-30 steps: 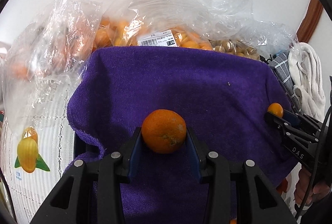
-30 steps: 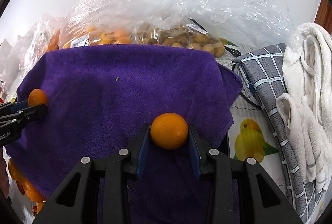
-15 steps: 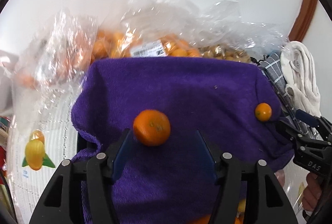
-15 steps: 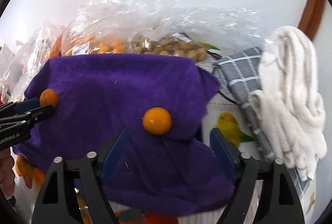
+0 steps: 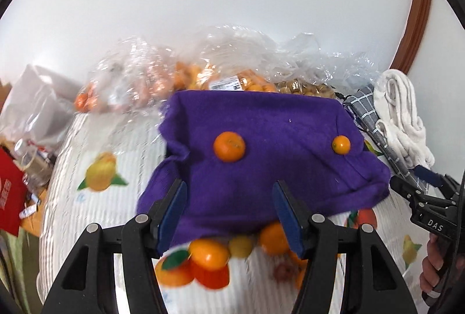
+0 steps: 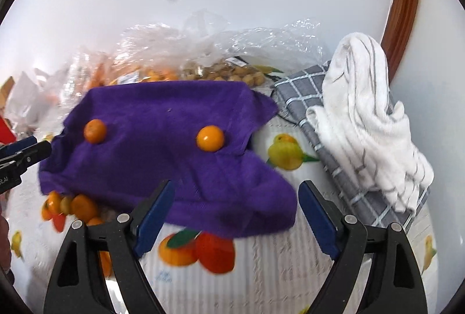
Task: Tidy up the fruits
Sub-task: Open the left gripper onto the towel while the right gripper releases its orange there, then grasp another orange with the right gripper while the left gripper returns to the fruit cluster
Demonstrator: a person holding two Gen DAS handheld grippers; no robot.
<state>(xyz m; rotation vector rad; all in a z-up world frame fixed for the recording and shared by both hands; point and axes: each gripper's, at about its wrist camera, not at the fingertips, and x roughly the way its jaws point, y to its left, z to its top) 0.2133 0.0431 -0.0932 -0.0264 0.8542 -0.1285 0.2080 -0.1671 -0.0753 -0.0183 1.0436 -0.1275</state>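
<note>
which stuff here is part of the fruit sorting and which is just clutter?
Job:
- larger orange on the purple towel
- smaller orange on the same towel
- bags of fruit behind it

Lying about:
- white towel
- grey checked cloth
- red item

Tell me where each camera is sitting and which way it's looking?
Left wrist view: sits on the left gripper, looking down over its open fingers at the purple towel; the right gripper and the hand holding it show at the right edge.
Right wrist view: sits on the right gripper, looking down over its open fingers at the same towel; the left gripper pokes in at the left edge.
Both show: the dimpled orange and the smooth orange on the towel, plus the white towel.
</note>
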